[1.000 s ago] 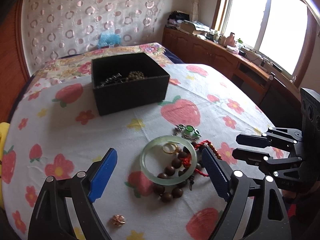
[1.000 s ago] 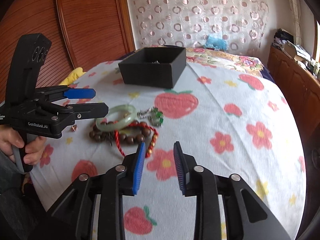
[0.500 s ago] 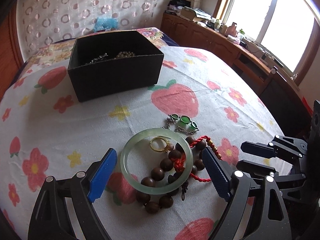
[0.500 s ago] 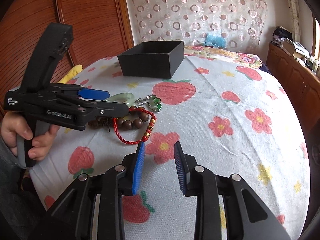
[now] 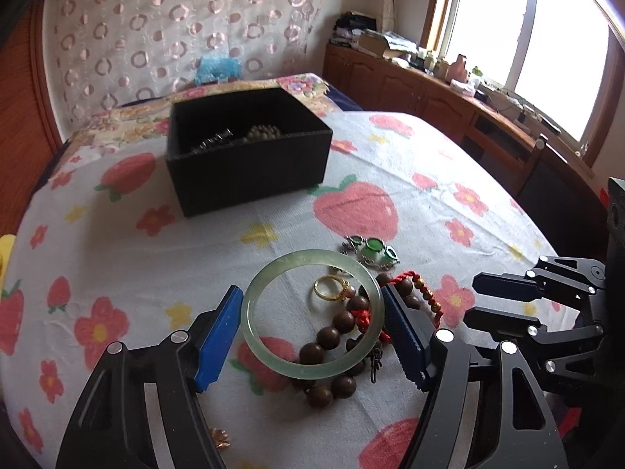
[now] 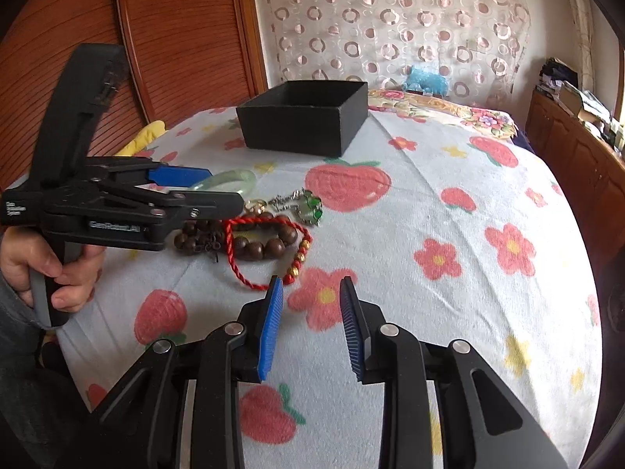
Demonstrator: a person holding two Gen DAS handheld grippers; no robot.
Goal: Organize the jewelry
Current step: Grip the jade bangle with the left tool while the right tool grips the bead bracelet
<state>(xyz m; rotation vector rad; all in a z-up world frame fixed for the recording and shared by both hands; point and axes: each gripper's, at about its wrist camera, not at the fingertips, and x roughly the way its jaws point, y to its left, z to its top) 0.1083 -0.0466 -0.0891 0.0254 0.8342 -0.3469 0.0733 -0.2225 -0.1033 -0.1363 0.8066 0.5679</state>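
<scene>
Two blue pads of our left gripper (image 5: 310,330) close around the pale green jade bangle (image 5: 311,314), which lies flat on the strawberry-print bed (image 5: 390,164), atop brown beads (image 5: 328,338). Our right gripper (image 6: 308,322) hangs nearby, part open and empty; black box (image 5: 250,164) waits beyond.

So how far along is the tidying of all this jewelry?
Some pieces already lie inside the black box. In hand: the left gripper is closing around the green bangle, its fingers at the rim. Left on the cloth: wooden beads, gold ring, red cord bracelet, green-stone piece. The right gripper is empty.
</scene>
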